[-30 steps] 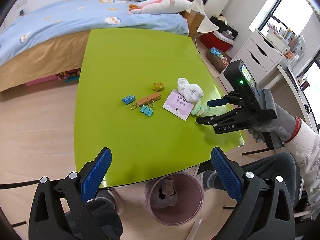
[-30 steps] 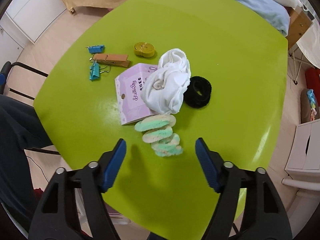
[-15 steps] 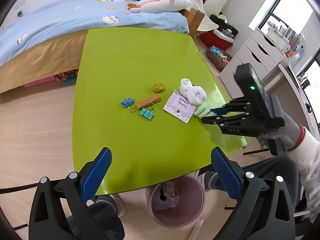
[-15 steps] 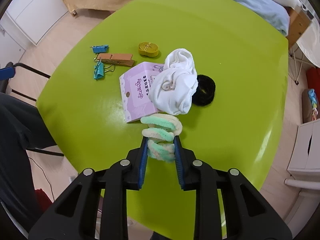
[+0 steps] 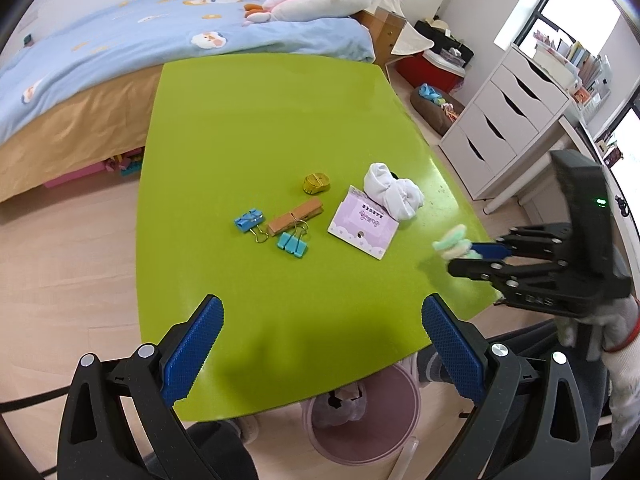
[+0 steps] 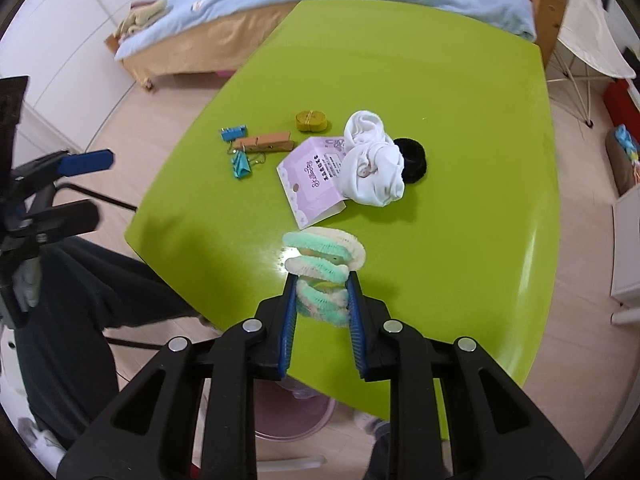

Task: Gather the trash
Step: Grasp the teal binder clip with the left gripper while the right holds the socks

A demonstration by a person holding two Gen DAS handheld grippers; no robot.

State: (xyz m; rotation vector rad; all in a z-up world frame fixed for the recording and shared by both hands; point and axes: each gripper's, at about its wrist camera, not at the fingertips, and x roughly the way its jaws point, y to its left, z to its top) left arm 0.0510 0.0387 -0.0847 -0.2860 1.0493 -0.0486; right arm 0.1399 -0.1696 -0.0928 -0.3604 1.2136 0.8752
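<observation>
My right gripper [image 6: 322, 286] is shut on a fuzzy green-and-cream coil [image 6: 322, 258] and holds it above the green table [image 6: 460, 92] near its front edge; it also shows in the left wrist view [image 5: 454, 243]. A white crumpled cloth [image 6: 372, 168], a purple card [image 6: 312, 180] and a black hair tie [image 6: 414, 158] lie beyond it. My left gripper [image 5: 320, 344] is open and empty over the table's near edge. A pink trash bin [image 5: 362, 412] stands on the floor below that edge.
Two blue binder clips [image 5: 248, 220], a wooden clothespin [image 5: 296, 216] and a yellow roll [image 5: 316, 183] lie mid-table. A bed [image 5: 120, 48] stands behind the table, white drawers [image 5: 504, 120] to the right. The person's dark-clothed legs [image 6: 72, 280] are beside the table.
My right gripper closed on the fuzzy coil, lifted it off the table and drew back toward the table's edge. The left gripper stayed open and shifted slightly.
</observation>
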